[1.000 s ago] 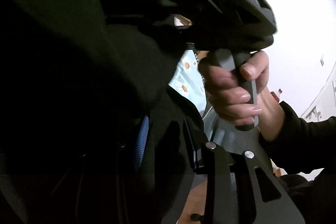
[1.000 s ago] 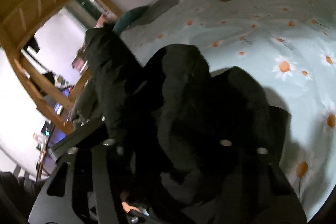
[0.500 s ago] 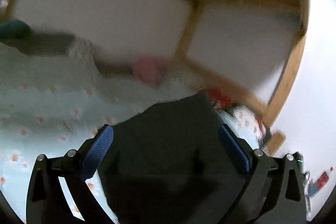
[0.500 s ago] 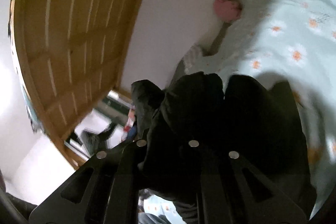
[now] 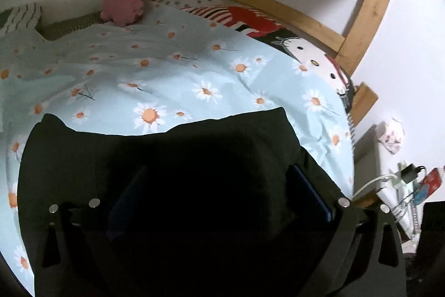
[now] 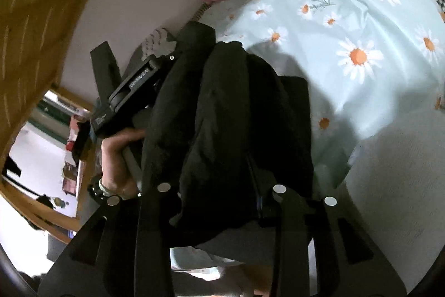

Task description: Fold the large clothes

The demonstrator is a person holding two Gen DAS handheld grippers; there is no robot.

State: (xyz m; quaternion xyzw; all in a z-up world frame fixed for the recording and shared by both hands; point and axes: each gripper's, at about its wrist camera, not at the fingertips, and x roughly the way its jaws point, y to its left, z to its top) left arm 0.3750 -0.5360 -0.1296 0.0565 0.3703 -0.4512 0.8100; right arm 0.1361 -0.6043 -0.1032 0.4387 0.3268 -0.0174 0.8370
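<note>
the black garment [image 5: 178,157] lies on the daisy-print bedcover [image 5: 167,68], and in the left wrist view it fills the lower half of the picture, from about 8 o'clock round to 4 o'clock. its far edge runs across the middle, with the light blue cover beyond it toward 12 o'clock.

the left gripper [image 5: 219,191] stands over this cloth with its jaws spread wide – a blue pad [image 5: 311,191] shows at about 4 o'clock, the other finger is dark and hard to see at 8 o'clock. the jaws have just been opening; the cloth lies under and between them, but the pads do not press on it.

in the right wrist view the right gripper [image 6: 222,185] has a thick bunch of the same black garment [image 6: 222,107] standing up between its two fingers, and the cloth rises toward 12 o'clock. its jaws have just been opening a little, yet they seem to hold the bunch – i cannot see the pads clearly under the folds.

at 9 o'clock in this view a hand [image 6: 116,155] holds the grip of the other tool.

a pink soft toy [image 5: 125,2] sits at 11 o'clock by the wall, and a cat-face pillow [image 5: 314,60] lies at 2 o'clock beside the wooden bed frame [image 5: 278,7].
</note>
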